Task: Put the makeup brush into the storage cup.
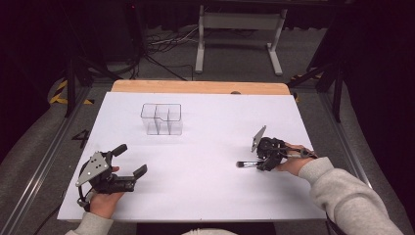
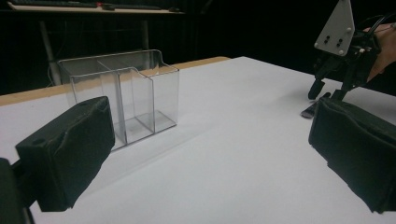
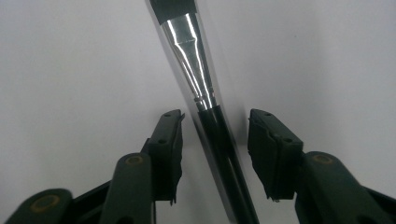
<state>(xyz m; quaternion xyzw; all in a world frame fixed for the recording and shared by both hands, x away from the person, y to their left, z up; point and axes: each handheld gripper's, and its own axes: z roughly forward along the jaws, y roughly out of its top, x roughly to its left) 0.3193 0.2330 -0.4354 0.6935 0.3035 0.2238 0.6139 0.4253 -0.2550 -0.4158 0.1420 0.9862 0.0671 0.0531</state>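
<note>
Step in hand: pick-up approach on the makeup brush (image 3: 205,88), judged from the right gripper (image 1: 266,157) lowered over it on the white table (image 1: 205,186). Grasp not yet made. In the right gripper view the jaws stand narrow-open, one either side of the black handle, small gaps both sides, no contact I can see. The silver ferrule lies just ahead of the fingertips (image 3: 169,135); the bristle end runs off the top edge. The brush lies flat on the table, right-hand side, well apart from the clear acrylic organizer (image 1: 162,118).

Next move likely: close the jaws on the handle just behind the ferrule, then lift. The handle looks thin and round, so it may roll or slip if the squeeze is off-centre; the jaws need to stay low.

Left gripper (image 1: 131,161) is held at the near left, jaws wide, nothing between them, pointing toward the organizer (image 2: 121,91), which is empty and has several compartments.
</note>
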